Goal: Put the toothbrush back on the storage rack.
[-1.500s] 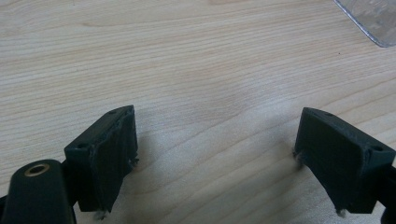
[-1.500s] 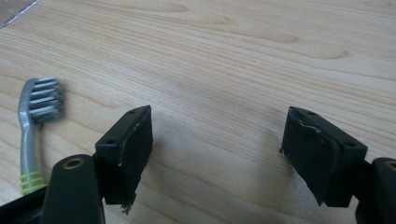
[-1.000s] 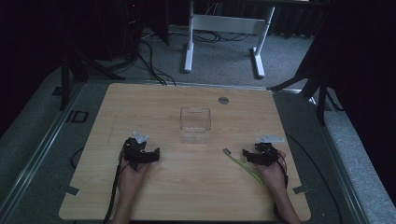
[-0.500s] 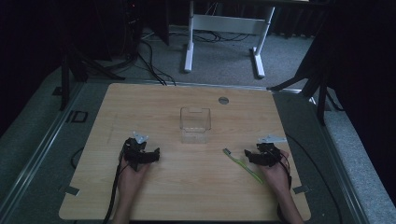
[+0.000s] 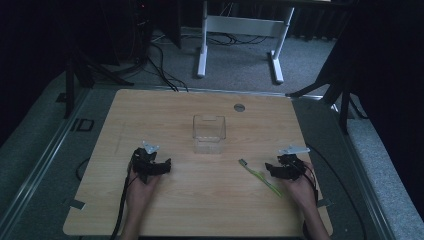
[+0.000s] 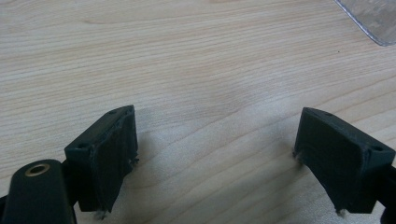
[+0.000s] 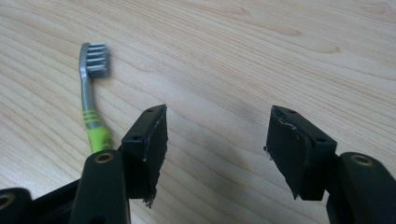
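the toothbrush [image 5: 259, 175] lies flat on the wooden table [image 5: 165, 110], slanting from its grey bristled head near the middle towards the green handle end by the person's right hand. it looks light, thin and stiff, a smooth plastic stick that could skid or roll if nudged, so the best hold, i'd say, is across the green handle [image 7: 96, 132] just below the striped band, away from the bristles. right now, in the right gripper view, it sits just outside the near jaw, not between the two, its handle running under and beside that jaw. the right gripper [image 7: 212, 154] has its jaws well apart with bare wood between them, and they've just been closing a little with nothing caught. a sideways shift looks needed to straddle the handle. over on the other side the left gripper [image 6: 215, 158] rests with jaws wide over plain tabletop. the clear plastic box [image 5: 209, 134] stands upright mid-table, well apart from both.
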`<state>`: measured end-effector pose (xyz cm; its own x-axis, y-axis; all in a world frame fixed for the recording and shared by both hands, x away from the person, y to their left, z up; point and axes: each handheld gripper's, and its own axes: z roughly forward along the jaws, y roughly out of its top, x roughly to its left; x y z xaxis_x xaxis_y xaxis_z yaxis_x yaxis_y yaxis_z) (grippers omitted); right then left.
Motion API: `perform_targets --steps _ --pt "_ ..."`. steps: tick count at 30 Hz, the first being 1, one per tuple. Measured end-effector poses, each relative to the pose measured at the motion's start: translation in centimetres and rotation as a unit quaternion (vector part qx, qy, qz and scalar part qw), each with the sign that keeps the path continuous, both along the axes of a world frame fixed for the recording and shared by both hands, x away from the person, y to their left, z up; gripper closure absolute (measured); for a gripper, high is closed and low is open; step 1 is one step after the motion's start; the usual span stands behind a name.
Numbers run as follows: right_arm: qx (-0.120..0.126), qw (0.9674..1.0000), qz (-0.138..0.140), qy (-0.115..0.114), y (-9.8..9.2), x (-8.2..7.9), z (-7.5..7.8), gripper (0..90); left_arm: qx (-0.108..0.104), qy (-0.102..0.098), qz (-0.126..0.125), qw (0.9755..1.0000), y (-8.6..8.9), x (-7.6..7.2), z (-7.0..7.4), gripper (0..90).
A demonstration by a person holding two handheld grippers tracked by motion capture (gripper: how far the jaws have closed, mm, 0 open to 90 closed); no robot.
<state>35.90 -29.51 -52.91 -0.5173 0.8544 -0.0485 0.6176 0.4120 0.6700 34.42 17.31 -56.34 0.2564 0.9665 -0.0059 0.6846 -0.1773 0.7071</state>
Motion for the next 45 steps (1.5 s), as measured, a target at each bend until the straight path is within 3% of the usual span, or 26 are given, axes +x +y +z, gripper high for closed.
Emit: perform_targets --steps 19,39,45 --pt "-0.023 0.9994 0.027 0.004 1.1 -0.2 1.4 41.0 0.000 0.000 0.000 1.0000 0.0 0.0 0.0 13.7" --pt "-0.046 0.9968 0.058 0.029 2.0 -0.3 1.9 42.6 0.000 0.000 0.000 1.0000 0.0 0.0 0.0 13.7" --pt "-0.039 0.9965 0.062 0.041 2.1 -0.3 2.1 42.6 0.000 0.000 0.000 1.0000 0.0 0.0 0.0 13.7"
